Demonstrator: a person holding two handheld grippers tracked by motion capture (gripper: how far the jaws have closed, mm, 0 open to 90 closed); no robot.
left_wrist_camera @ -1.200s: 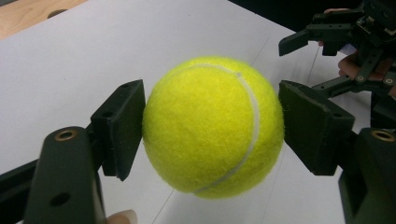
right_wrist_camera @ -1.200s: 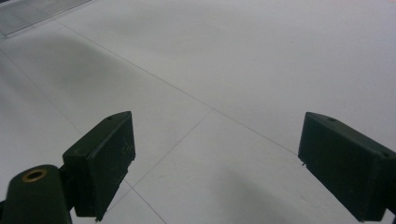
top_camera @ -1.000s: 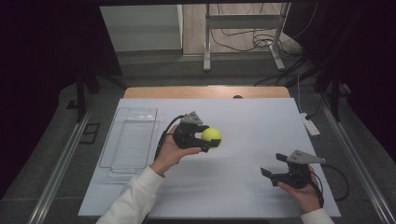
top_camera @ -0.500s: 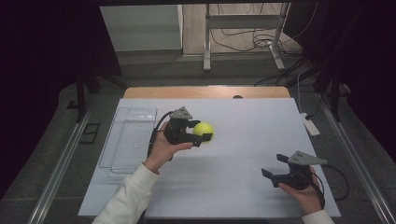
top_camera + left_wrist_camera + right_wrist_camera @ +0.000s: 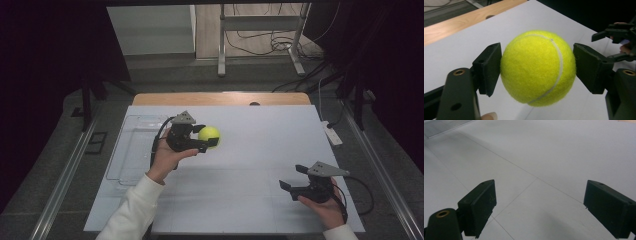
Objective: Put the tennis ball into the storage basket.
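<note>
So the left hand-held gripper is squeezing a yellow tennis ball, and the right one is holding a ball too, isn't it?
Not quite. The left hand-held gripper does clamp the yellow tennis ball, but the right hand-held gripper holds nothing: the right gripper view shows its jaws wide apart over the bare white table.

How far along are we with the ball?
Done: the left hand-held gripper is shut on the ball and holds it above the table. In hand: carrying it, near the clear tray. Left: setting it down somewhere. The right hand-held gripper waits open, nothing in it.
</note>
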